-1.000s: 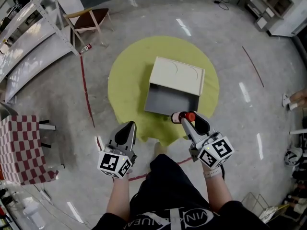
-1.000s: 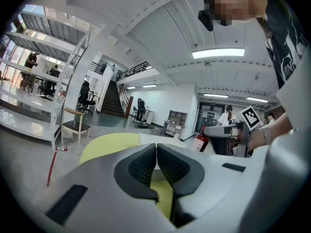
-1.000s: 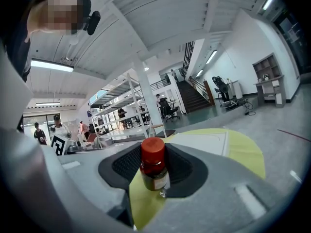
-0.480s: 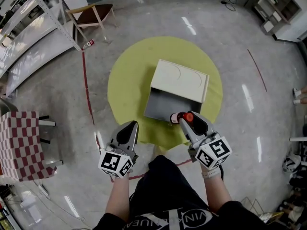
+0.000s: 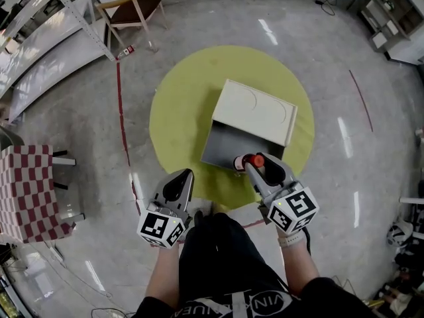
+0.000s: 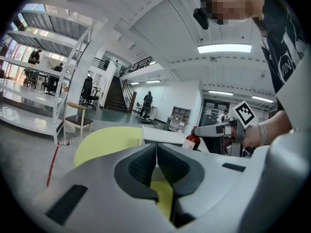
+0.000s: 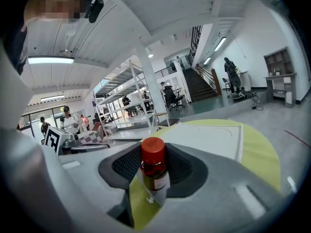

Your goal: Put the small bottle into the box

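Glass of the small bottle (image 7: 154, 173) is brown, its cap red, its label pale. The right gripper (image 5: 257, 168) clamps it between its jaws, at the near edge of the open box (image 5: 228, 144). The left gripper (image 5: 177, 184) is closed on nothing.

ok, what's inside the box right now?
The grey inside of the box looks bare. The cream lid covers the far part, and the bottle in the right gripper hides the near corner.

The person wears a black short-sleeved shirt (image 5: 228, 270) with white lettering. The left claw (image 5: 186, 174) and right claw (image 5: 251, 166) are grey, each marked with black squares on white.
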